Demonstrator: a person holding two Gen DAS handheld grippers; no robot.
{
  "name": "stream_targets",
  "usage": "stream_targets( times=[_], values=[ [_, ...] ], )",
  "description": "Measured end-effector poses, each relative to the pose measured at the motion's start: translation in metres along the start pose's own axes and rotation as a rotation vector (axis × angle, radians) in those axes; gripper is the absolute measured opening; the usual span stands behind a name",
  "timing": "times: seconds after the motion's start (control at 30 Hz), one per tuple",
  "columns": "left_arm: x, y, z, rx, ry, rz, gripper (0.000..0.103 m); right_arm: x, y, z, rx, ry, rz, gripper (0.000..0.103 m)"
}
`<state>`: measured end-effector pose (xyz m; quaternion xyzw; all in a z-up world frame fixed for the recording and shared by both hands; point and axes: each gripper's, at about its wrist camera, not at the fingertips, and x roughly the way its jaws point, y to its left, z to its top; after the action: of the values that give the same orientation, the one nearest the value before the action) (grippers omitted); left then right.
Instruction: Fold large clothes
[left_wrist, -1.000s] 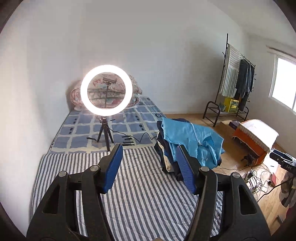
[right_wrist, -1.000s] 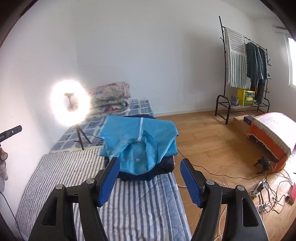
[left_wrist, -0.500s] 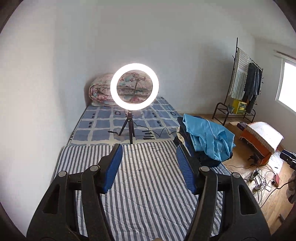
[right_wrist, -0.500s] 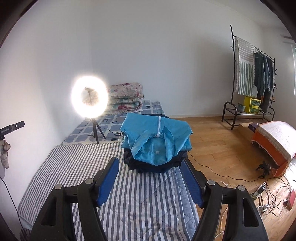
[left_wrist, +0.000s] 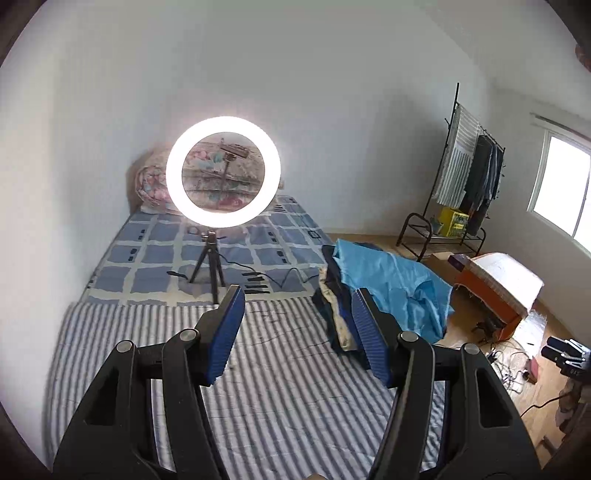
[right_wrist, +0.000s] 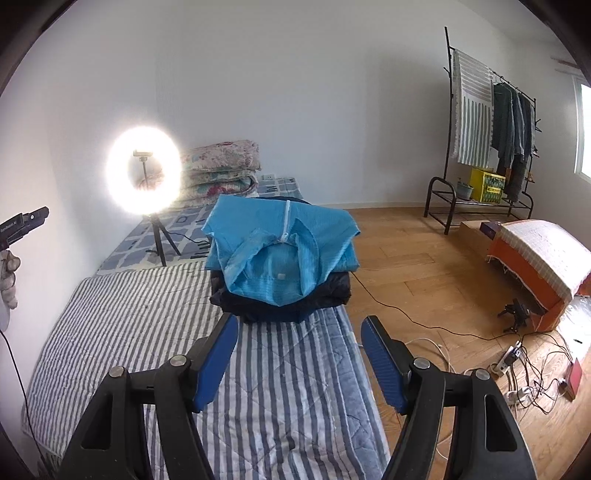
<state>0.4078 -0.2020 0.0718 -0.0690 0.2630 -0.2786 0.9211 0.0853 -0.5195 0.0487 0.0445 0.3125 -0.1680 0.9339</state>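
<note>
Hovering over striped mattress (right_wrist: 122, 325): left gripper (left_wrist: 297, 325) and right gripper (right_wrist: 299, 354) both spread, empty; folded clothes pile (right_wrist: 282, 254) ahead, wood floor (right_wrist: 424, 273) alongside.

The blue jacket (right_wrist: 282, 240) is thin cloth with a slight sheen, lying on dark matt garments (right_wrist: 280, 304) atop a soft quilted striped blanket (right_wrist: 295, 387). At three o'clock, the floor (right_wrist: 424, 266) is smooth wood; each hand-held gripper's fingers (right_wrist: 218, 363) are ribbed blue pads on matt black plastic.
</note>
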Motion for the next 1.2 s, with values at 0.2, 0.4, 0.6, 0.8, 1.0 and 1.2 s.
stream_targets(
  times=[0.2,0.4,0.6,0.8,1.0,1.2],
  values=[
    [0.003,-0.062,-0.030,-0.007,0.062,-0.087,0.063,-0.025,-0.030,-0.003,0.058,-0.005,0.000,0.072],
    [-0.047,-0.091,-0.076,-0.049,0.090,-0.046,0.068,-0.047,-0.024,-0.014,0.045,-0.011,0.089,0.073],
    [-0.112,-0.092,-0.122,0.007,0.069,0.069,0.074,-0.058,0.016,-0.031,0.033,-0.026,0.167,0.081],
    [-0.155,-0.086,-0.152,0.078,0.045,0.122,0.082,-0.075,0.074,-0.047,-0.042,-0.064,0.166,0.088],
    [-0.172,-0.075,-0.181,0.083,0.045,0.127,0.090,-0.077,0.124,-0.079,-0.114,-0.070,0.119,0.100],
    [-0.178,-0.067,-0.201,0.078,0.060,0.147,0.090,-0.063,0.141,-0.107,-0.098,-0.040,0.103,0.103]
  ],
)
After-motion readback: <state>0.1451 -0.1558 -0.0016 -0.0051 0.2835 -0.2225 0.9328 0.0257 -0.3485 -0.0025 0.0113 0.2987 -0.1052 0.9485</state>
